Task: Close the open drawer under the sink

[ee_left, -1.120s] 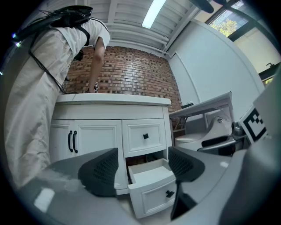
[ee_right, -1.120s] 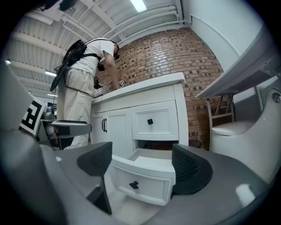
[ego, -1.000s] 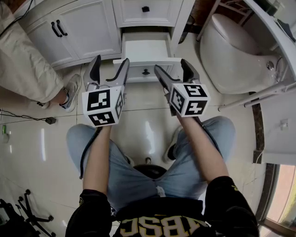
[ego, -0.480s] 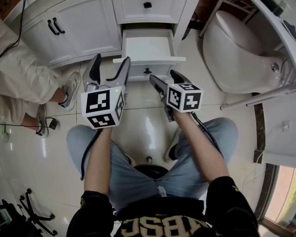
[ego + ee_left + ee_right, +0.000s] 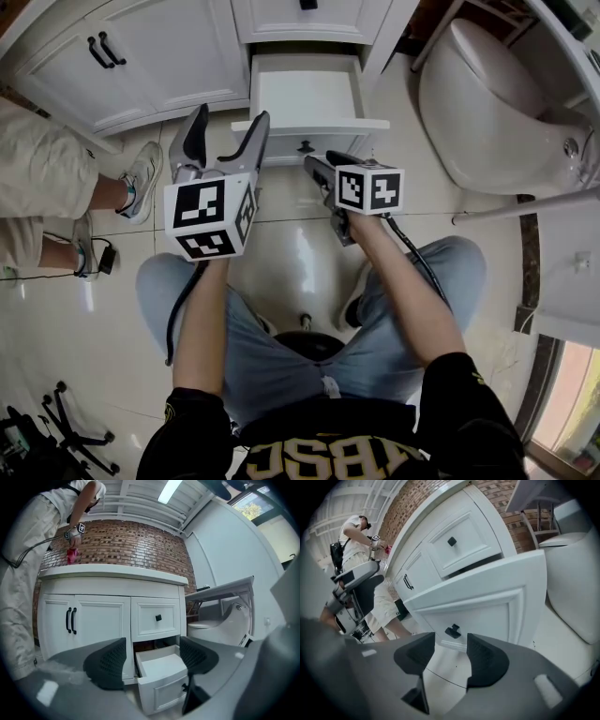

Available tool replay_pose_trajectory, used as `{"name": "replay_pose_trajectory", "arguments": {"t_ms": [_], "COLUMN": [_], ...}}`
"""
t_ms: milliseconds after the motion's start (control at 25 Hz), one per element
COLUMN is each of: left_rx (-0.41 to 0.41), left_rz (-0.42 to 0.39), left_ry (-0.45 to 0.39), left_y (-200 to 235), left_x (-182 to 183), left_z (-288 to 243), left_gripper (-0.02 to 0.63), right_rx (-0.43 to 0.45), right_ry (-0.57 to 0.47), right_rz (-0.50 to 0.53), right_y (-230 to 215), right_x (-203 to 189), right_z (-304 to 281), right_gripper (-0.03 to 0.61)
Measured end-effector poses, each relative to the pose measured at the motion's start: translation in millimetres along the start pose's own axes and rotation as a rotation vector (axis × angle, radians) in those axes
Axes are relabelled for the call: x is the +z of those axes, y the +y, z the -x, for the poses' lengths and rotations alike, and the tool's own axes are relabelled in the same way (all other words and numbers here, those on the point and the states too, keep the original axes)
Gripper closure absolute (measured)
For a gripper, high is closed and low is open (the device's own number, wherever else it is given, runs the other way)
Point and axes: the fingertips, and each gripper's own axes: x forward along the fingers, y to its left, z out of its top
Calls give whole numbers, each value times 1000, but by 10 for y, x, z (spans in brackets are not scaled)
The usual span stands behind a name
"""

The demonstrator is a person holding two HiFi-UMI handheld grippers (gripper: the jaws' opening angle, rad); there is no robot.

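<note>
The open white drawer [image 5: 307, 94] sticks out of the vanity, and its front panel [image 5: 487, 606] carries a small black knob [image 5: 453, 631]. My right gripper [image 5: 330, 159] hangs low just in front of that panel. In the right gripper view its jaws [image 5: 451, 654] are closing with nothing between them, and the knob sits just beyond the gap. My left gripper [image 5: 230, 122] is open and empty, level with the drawer's left front corner. In the left gripper view, the drawer [image 5: 161, 674] lies ahead between the spread jaws [image 5: 152, 656].
A shut drawer [image 5: 157, 618] sits above the open one, and cabinet doors [image 5: 159, 56] with black handles stand to the left. A toilet [image 5: 487, 103] is close on the right. A person's legs and shoes [image 5: 141, 183] stand at the left by a floor cable.
My right gripper has dropped toward the drawer front, rolled, and narrowed its jaws. The left gripper has shifted only slightly. The bystander's legs moved at the left.
</note>
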Motion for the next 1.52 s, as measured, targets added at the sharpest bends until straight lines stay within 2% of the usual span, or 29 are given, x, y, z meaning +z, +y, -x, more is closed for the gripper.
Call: {"name": "replay_pose_trajectory", "arguments": {"t_ms": [320,640,960,1280,1520], "left_rx": [-28,-34,-40,-13,-49], "left_rz": [13,68,95,125,133], "left_ry": [23,37,69,78,98], "left_y": [-33,28,120,431,462], "left_x": [-70,-109,-216,-295,-426], "left_z": [-155,-317,-497,-564,-645], "left_gripper": [252,252,252,252,252], "right_rx": [-10,-67,-175,-171,-192], "right_ry": [23,40,69,36,-25], "right_rz": [-19,32,121,132,150], "right_y": [-81,-133,-329,-539,-713], "right_x": [6,155,483,885,1210], "right_z": [-271,-416,-683,-1010,-1275], "right_gripper": [465,468,471,472,472]}}
